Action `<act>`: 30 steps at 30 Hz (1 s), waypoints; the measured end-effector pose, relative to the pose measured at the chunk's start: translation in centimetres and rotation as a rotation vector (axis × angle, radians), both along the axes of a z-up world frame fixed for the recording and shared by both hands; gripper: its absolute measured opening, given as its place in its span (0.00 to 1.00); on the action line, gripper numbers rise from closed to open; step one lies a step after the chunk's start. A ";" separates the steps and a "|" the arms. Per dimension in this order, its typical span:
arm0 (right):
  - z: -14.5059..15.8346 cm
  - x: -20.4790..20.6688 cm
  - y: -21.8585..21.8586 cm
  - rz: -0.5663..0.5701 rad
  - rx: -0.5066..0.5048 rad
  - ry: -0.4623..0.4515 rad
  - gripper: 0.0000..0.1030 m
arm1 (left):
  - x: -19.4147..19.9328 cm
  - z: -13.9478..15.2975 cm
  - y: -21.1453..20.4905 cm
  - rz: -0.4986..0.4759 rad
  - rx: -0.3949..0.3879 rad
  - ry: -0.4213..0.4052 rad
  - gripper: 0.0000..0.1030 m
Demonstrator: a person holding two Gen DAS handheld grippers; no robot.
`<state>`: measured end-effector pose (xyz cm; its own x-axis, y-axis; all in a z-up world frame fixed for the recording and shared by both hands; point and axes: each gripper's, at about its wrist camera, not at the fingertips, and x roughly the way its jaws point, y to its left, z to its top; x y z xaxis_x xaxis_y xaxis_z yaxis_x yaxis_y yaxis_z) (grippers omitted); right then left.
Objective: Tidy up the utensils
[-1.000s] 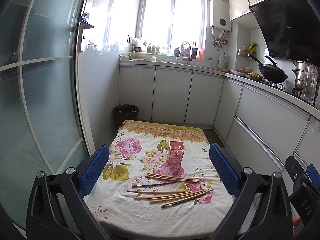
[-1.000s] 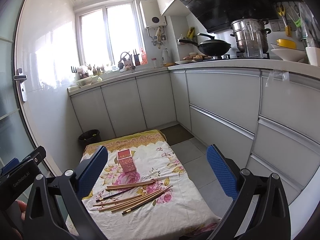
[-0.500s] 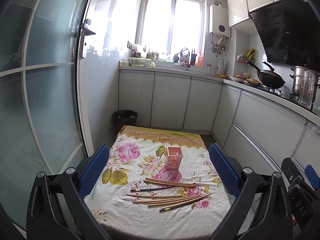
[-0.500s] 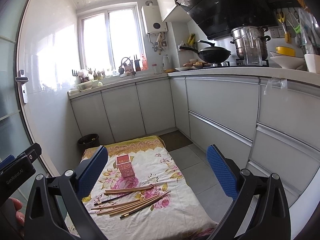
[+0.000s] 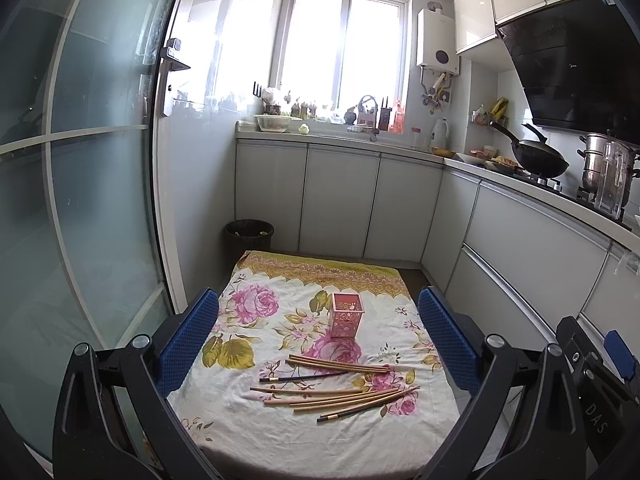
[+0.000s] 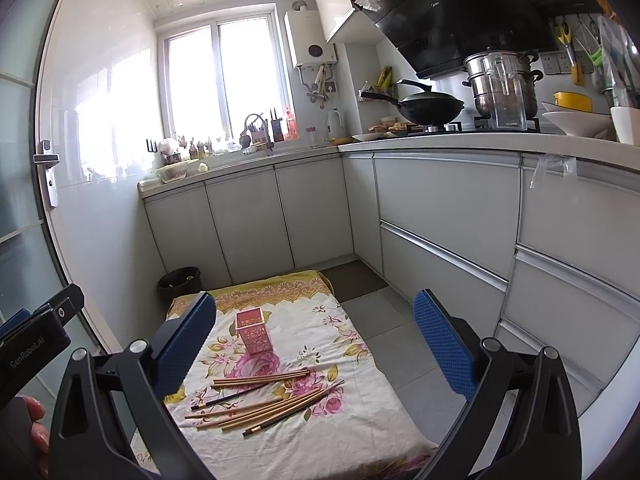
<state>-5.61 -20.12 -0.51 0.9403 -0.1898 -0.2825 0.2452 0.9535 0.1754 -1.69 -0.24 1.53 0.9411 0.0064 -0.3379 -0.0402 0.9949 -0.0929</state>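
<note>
Several wooden and dark chopsticks [image 5: 340, 386] [image 6: 260, 400] lie scattered on a floral cloth [image 5: 256, 432] [image 6: 332, 424] over a low table. Behind them a pink perforated holder [image 5: 346, 315] [image 6: 253, 331] stands upright. My left gripper [image 5: 318, 346] hovers well above and in front of the chopsticks, open, with nothing between its blue pads [image 5: 188, 340]. My right gripper [image 6: 314, 346] is likewise high over the table, open and holding nothing. In the right wrist view the left gripper's body [image 6: 36, 336] shows at the left edge, with a person's fingers below it.
A black waste bin [image 5: 249, 236] [image 6: 179, 281] stands behind the table near a glass door [image 5: 80, 184]. Grey cabinets [image 5: 340, 200] [image 6: 448, 216] run along the back and right, with a wok [image 6: 430, 107] and steel pot [image 6: 502, 80] on the counter. Tiled floor [image 6: 400, 344] lies right of the table.
Both grippers have risen and drawn back from the table, so the cloth, holder and chopsticks look smaller and lower. Both stay open; nothing on the table has moved.
</note>
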 end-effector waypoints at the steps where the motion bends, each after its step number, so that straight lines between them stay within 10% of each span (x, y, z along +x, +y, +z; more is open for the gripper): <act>1: 0.0 0.0 0.0 -0.001 0.001 0.000 0.94 | 0.0 0.0 0.0 0.001 0.000 -0.001 0.93; 22: -2.5 2.8 -2.0 -0.003 0.085 0.055 0.94 | 5.3 -2.9 -0.9 -0.034 0.049 0.123 0.93; 30: -6.6 6.7 -3.8 -0.028 0.143 0.178 0.94 | 9.7 -5.7 -2.5 -0.022 0.185 0.168 0.93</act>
